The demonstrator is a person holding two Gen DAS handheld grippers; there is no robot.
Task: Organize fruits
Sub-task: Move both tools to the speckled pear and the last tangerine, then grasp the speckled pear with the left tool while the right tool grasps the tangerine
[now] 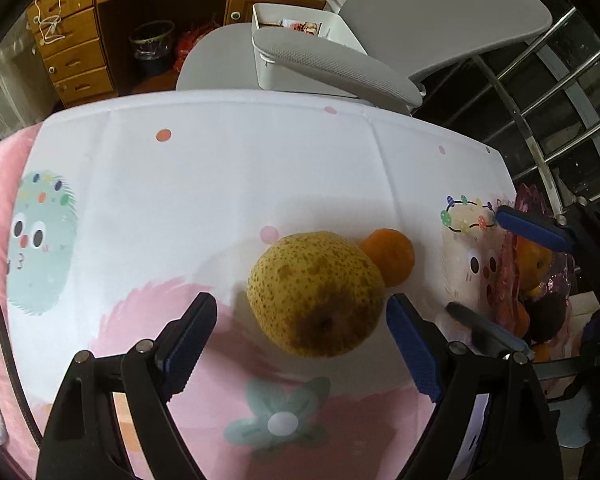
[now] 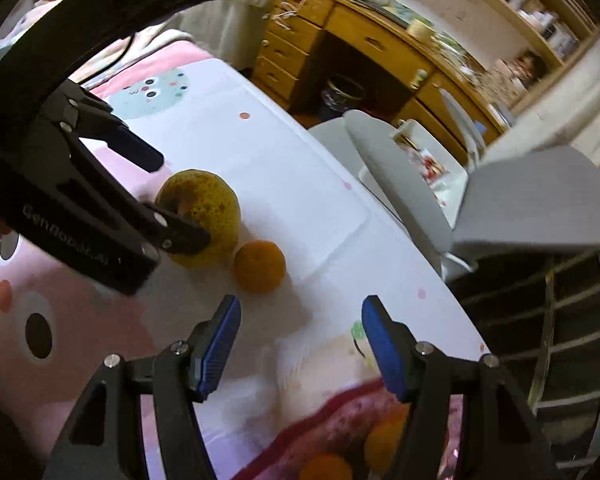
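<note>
The pink bag point(image 2: 352, 412) of fruit is the hardest thing to read: it is cut off at the bottom edge of the right wrist view and blurred, with two orange fruits point(image 2: 380, 440) inside partly hidden behind the right gripper's own finger. In the left wrist view the same bag point(image 1: 532, 248) sits at the far right edge, half covered by the right gripper point(image 1: 500, 264), and a dark fruit in it cannot be identified.

Everything rests on a tablecloth point(image 1: 228, 184) printed with cartoon faces and dots. Beyond its far edge stand a grey chair point(image 1: 340, 60), a white bin point(image 1: 296, 24) and a wooden desk with drawers point(image 1: 76, 52).

The left gripper point(image 1: 302, 312) points steeply down with its jaws wide apart, straddling a speckled yellow-green pear point(image 1: 316, 292); the right pad is just beside the fruit, the left pad stands clear of it, so nothing is gripped. In the right wrist view one black finger point(image 2: 180, 236) crosses in front of the pear point(image 2: 204, 216) and hides part of it. The pear lies on its side, its dimpled end turned toward the left gripper's camera (long axis roughly along the gripper's line).

A small orange point(image 1: 390, 256) touches the pear on its far right side. The right gripper point(image 2: 298, 340) hangs with jaws partly apart and empty, the orange point(image 2: 260, 266) just ahead of its left pad.
</note>
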